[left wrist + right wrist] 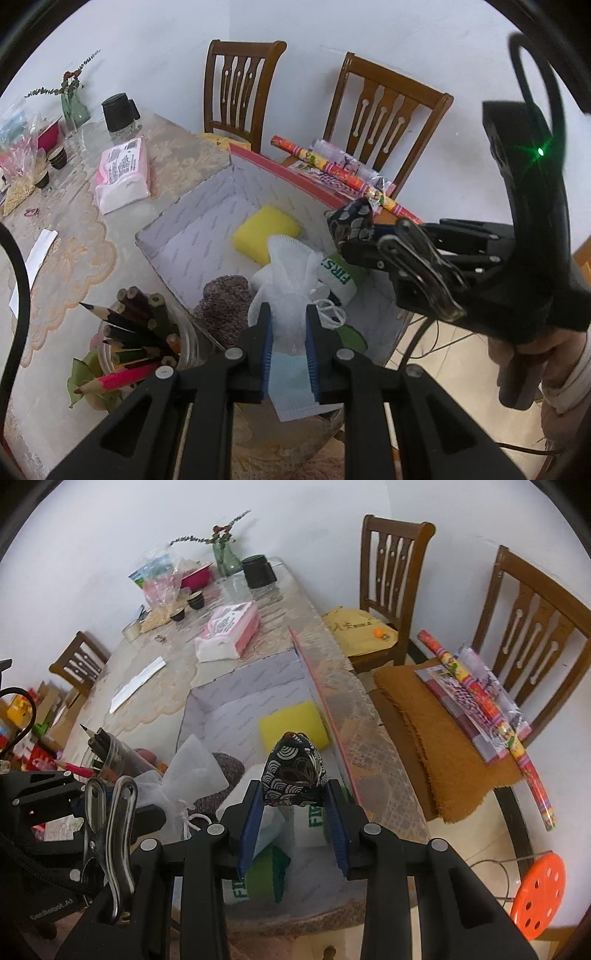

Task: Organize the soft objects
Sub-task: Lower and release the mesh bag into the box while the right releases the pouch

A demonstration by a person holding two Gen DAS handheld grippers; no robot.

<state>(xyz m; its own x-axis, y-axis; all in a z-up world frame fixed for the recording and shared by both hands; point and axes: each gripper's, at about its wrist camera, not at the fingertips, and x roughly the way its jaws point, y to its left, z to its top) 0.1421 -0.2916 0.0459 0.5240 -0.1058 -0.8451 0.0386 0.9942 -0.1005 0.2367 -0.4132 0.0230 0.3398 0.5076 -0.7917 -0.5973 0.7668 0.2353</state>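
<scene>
White mesh pouch (286,295) pinched in left gripper (289,321), jaws nearly closed on its gathered neck, above near end of open cardboard box (192,236). Dark patterned pouch (293,771) clamped between part-open jaws of right gripper (293,801), over same box. Inside box: yellow sponge (266,230), brown knit piece (223,306). Pink tissue pack (122,173) on table beyond.

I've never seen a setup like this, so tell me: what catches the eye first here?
Two black hand-held grippers meet over an open white box: the left gripper pinches a white mesh pouch, the right gripper a dark patterned fabric pouch. A yellow sponge glows inside the box, and a jar of coloured pencils bristles beside it.
</scene>
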